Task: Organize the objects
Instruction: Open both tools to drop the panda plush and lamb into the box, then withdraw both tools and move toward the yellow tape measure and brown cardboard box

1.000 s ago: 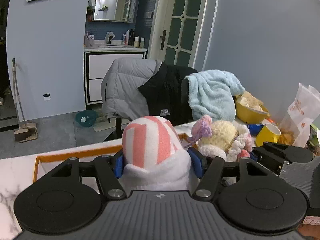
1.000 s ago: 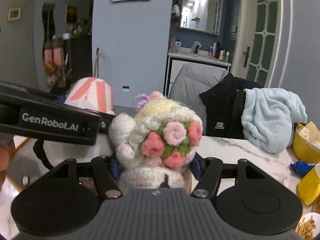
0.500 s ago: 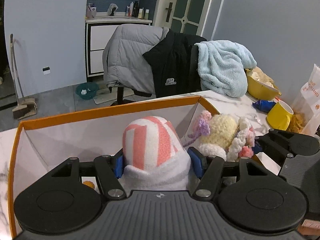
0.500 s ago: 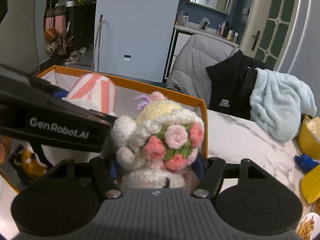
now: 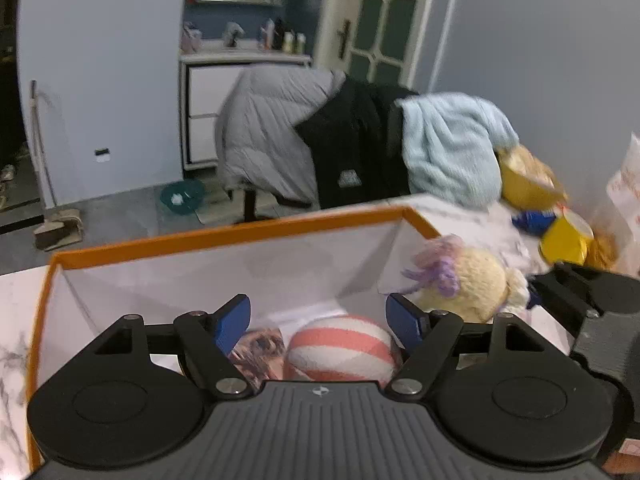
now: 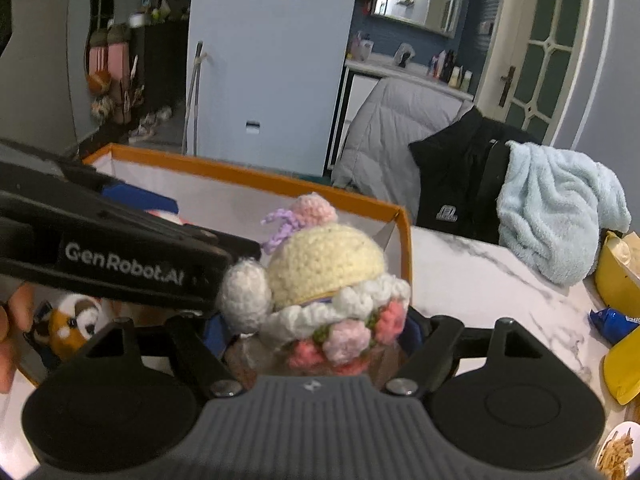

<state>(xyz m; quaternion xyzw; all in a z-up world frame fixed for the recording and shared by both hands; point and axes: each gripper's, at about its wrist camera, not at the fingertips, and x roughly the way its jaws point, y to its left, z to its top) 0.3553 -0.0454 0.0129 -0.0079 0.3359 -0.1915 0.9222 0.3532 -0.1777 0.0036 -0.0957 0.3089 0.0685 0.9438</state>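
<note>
An orange-rimmed box (image 5: 224,232) stands on the marble table. Over it, my left gripper (image 5: 318,320) is opening, its blue pads clear of the pink-and-white striped plush ball (image 5: 340,350), which lies below them in the box. The jaws of my right gripper (image 6: 314,332) are opening too. The crochet doll (image 6: 320,272) with its yellow hat and pink flowers sits low between them, over the box's right end (image 6: 404,220). The pads no longer press it. The doll (image 5: 468,284) also shows at the right of the left wrist view.
A fox-like plush (image 6: 72,320) lies in the box. On the marble table (image 6: 480,272) to the right are a yellow bowl (image 5: 524,184), a yellow cup (image 5: 568,236), a blue wrapper (image 6: 612,320) and a plate of fries (image 6: 618,448). A chair with jackets and a towel (image 6: 560,208) stands behind.
Both grippers sank towards the box. The left jaws spread and the striped ball dropped out of them. The right jaws widened and the doll slid lower between them.
</note>
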